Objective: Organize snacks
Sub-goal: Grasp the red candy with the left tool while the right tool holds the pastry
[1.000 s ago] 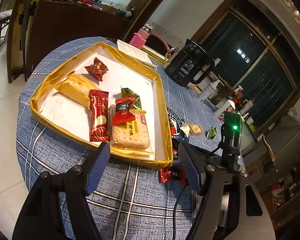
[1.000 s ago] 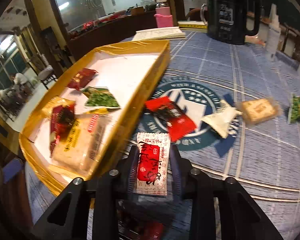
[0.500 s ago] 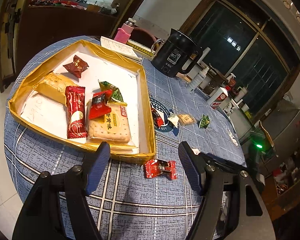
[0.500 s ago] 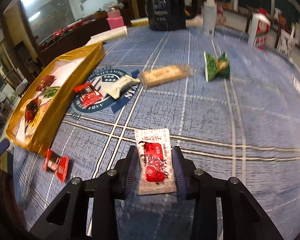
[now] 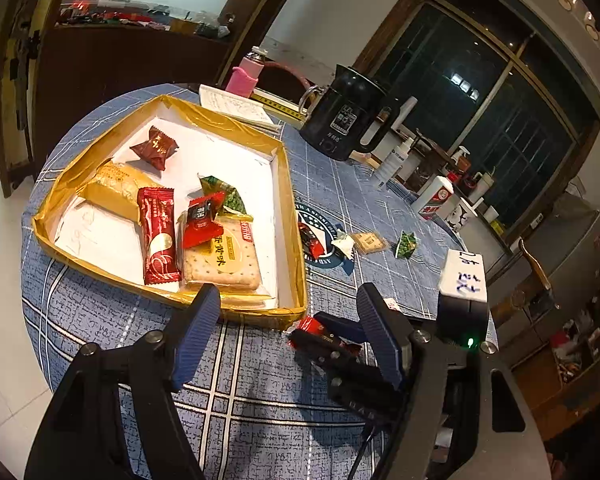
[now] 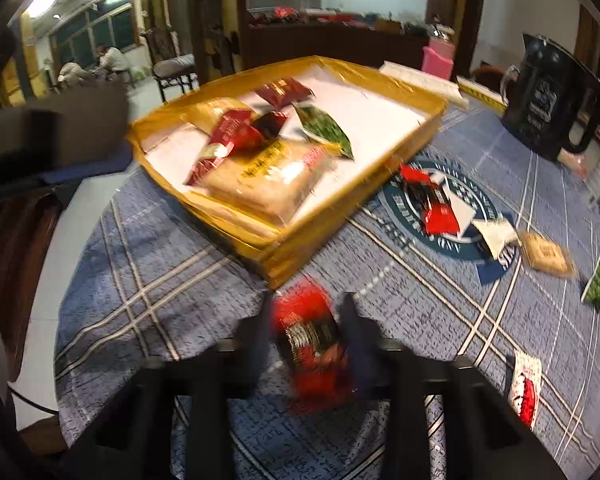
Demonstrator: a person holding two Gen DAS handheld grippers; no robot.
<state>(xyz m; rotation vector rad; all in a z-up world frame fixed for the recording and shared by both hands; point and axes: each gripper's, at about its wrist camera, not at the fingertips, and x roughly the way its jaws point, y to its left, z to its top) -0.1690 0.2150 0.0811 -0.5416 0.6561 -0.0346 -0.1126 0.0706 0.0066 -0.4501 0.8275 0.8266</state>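
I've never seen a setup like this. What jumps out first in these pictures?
Probably the gold-edged tray on the blue checked tablecloth, already holding a heap of wrapped snacks, among them a big cracker pack. Just outside its near corner, the right gripper has its jaws around a red candy. More snacks lie loose beyond, near a black kettle.

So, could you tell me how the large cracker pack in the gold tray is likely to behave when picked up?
The cracker pack looks flat and fairly stiff, so it should probably lift without sagging. Its glossy clear wrapper may be slippery. The crackers inside seem brittle, so a hard squeeze could crack them. A red candy resting on it would likely slide off.
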